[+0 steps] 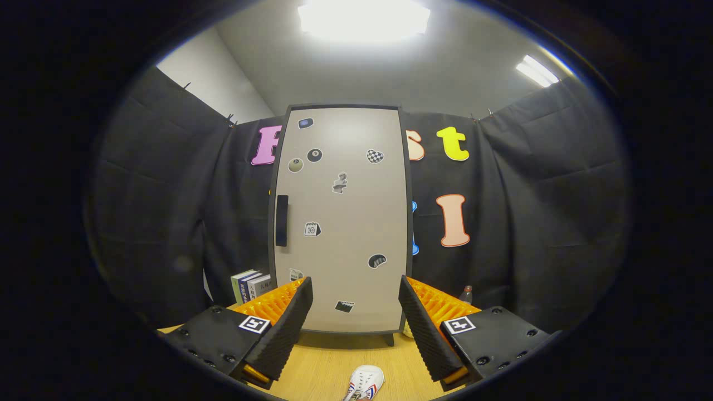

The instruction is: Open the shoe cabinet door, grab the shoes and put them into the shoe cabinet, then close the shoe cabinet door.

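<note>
Partly cut-off shoe (365, 383), claw (355, 312) spread, empty

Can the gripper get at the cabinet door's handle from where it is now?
Probably yes. The gripper is open and holds nothing, and the black handle on the closed cabinet door faces it, beyond the fingers, with nothing in front; the shoe lies low between them.
</note>
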Tool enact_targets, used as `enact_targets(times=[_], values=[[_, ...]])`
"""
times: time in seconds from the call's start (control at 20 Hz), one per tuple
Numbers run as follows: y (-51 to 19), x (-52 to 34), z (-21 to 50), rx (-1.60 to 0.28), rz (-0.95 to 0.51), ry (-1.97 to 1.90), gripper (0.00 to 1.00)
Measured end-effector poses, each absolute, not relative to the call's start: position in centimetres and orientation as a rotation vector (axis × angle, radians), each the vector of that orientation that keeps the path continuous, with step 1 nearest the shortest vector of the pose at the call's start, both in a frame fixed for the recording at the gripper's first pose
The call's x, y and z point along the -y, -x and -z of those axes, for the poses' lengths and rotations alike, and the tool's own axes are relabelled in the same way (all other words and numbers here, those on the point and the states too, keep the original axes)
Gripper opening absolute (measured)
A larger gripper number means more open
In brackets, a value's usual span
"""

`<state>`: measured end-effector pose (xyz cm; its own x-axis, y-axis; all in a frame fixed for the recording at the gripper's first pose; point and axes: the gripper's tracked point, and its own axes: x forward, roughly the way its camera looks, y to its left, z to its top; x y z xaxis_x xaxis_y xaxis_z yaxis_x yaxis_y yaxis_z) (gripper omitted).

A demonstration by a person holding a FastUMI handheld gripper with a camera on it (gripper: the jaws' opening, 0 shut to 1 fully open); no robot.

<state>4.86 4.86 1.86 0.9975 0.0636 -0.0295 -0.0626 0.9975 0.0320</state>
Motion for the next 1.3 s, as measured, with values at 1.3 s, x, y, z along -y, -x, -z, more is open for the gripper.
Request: enact_targets(times=[1.3], values=[[-31.2, -25.3, -3.6, -0.107, -0.273, -0.012, 0.96]])
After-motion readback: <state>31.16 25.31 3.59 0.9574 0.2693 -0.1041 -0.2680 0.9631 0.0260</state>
